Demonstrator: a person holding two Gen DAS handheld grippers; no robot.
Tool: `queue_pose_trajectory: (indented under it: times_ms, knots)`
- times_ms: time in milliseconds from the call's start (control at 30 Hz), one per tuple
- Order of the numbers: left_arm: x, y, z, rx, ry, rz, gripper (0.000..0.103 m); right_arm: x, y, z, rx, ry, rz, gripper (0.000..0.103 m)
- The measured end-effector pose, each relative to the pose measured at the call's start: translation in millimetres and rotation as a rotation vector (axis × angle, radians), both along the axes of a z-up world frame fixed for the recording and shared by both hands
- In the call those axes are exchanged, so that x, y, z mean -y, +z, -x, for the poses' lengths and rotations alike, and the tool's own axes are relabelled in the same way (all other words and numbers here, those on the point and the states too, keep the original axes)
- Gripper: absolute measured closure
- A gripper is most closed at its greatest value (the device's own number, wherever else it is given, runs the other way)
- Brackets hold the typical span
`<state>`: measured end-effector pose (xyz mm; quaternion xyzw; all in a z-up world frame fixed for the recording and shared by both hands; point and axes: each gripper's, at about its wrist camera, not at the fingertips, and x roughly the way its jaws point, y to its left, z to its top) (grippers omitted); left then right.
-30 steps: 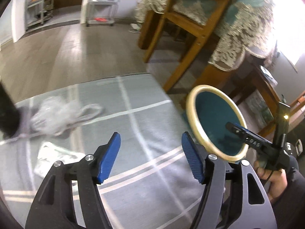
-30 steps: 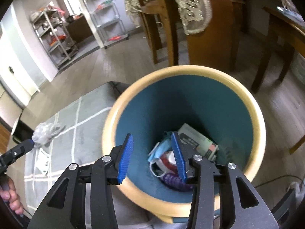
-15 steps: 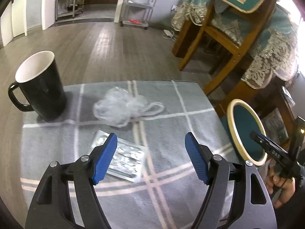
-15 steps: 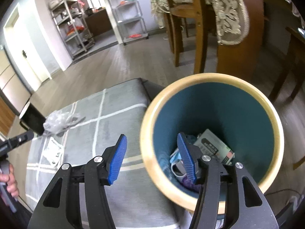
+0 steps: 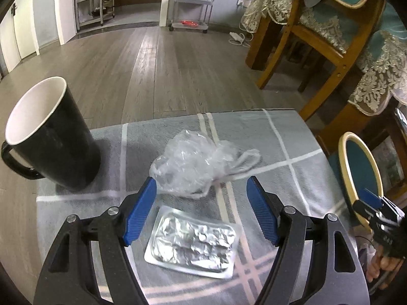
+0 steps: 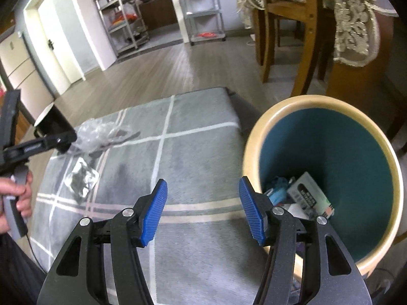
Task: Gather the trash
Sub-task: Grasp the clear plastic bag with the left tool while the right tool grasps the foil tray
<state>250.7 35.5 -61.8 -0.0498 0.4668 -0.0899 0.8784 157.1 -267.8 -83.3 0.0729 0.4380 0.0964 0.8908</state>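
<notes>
A crumpled clear plastic bag [image 5: 195,165] and a silver blister pack [image 5: 193,244] lie on the grey checked cloth [image 5: 292,152]. My left gripper [image 5: 202,213] is open, hovering just above the blister pack, with the bag just beyond its fingertips. The bag [image 6: 101,134] and pack [image 6: 81,178] also show in the right wrist view. My right gripper [image 6: 203,211] is open and empty over the cloth, beside the teal bin with a cream rim [image 6: 328,106], which holds several pieces of trash [image 6: 305,195].
A black mug [image 5: 48,137] stands at the cloth's left. The bin [image 5: 361,172] sits off the table's right edge. Wooden chairs [image 5: 318,38] with lace covers stand behind, metal shelves [image 5: 188,0] far back.
My left gripper has swung left from the bin toward the bag and blister pack and come closer to them. My right gripper has moved left off the bin and opened wider.
</notes>
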Motion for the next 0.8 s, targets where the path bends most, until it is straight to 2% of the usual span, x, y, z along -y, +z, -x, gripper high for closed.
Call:
queue_pose_trajectory:
  times_ms: [300, 400, 467, 567, 667, 800]
  knots:
    - [-0.3, -17.2, -20.6, -0.021, -0.007, -0.035, 0.033, -17.8, -9.5, -6.8, -0.023, 0.055, 0.009, 0.040]
    - [0.6, -23.6, -26.3, -0.041, -0.015, -0.051, 0.046, -26.3, -9.1, -6.6, -0.022, 0.091, 0.000, 0.032]
    - [1.5, -26.3, -26.9, -0.046, -0.024, -0.062, 0.070, -34.0, -9.7, -8.3, -0.025, 0.118, -0.005, 0.030]
    - [1.4, -28.2, -25.5, -0.057, -0.035, -0.061, 0.087, -49.2, -10.1, -9.0, -0.030, 0.180, -0.007, 0.029]
    - [-2.4, -26.2, -23.2, -0.051, -0.037, -0.045, 0.095, -68.7, -9.4, -9.3, -0.029, 0.256, -0.001, 0.029]
    - [-12.2, -17.6, -19.5, -0.030, -0.014, -0.008, 0.097, -100.1, -6.8, -8.8, -0.018, 0.381, 0.014, 0.025]
